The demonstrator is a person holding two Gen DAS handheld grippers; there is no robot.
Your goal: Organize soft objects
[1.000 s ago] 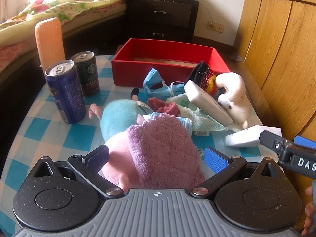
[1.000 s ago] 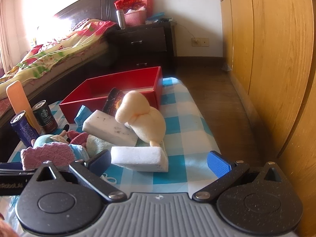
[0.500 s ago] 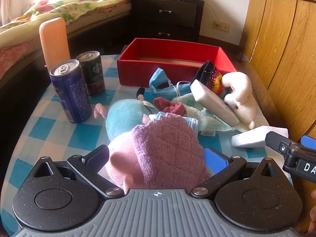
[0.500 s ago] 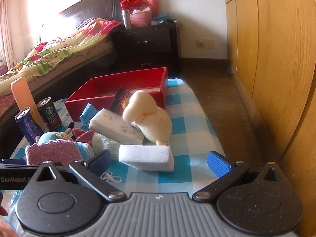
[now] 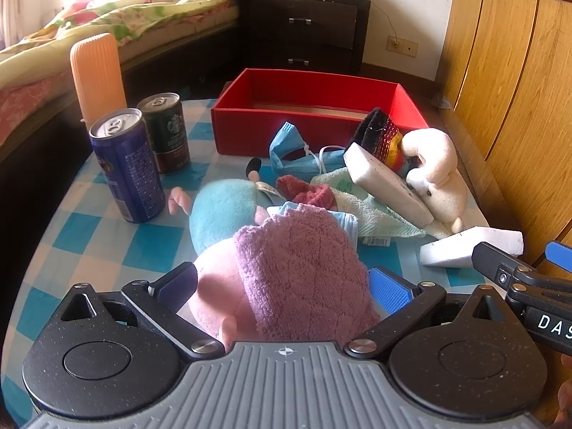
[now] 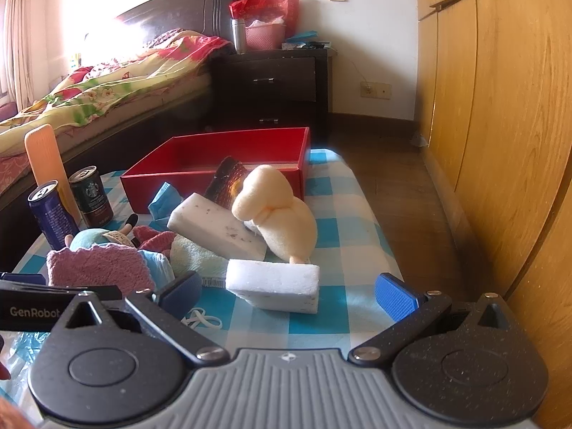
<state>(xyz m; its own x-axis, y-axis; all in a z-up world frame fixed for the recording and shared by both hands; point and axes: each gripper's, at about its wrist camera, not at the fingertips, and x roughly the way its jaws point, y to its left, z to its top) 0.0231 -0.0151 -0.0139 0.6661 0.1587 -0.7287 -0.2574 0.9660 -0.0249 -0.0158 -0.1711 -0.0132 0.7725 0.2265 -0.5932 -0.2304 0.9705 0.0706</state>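
Note:
My left gripper [image 5: 282, 284] is open low over the checked table, its fingers either side of a purple towel [image 5: 300, 261] draped on a pink plush [image 5: 218, 286]. A teal plush [image 5: 221, 211] lies just beyond. My right gripper [image 6: 287, 296] is open too, with a white sponge block [image 6: 275, 286] lying just ahead between its fingers. Behind it are a long white sponge [image 6: 214, 225], a cream plush [image 6: 282, 214] and a green cloth [image 6: 193, 255]. The red box [image 6: 143, 193] stands open at the far end, and its inside looks bare.
A blue can [image 5: 125, 168], a dark can [image 5: 166, 132] and an orange bottle [image 5: 96, 71] stand at the left. A blue face mask [image 5: 293, 153] lies before the box. Wooden wardrobe doors [image 6: 500, 143] close in on the right, the bed [image 6: 107, 82] on the left.
Both views have drifted slightly sideways. The fingers of both grippers keep the same spread, and nothing has been taken hold of or moved on the table.

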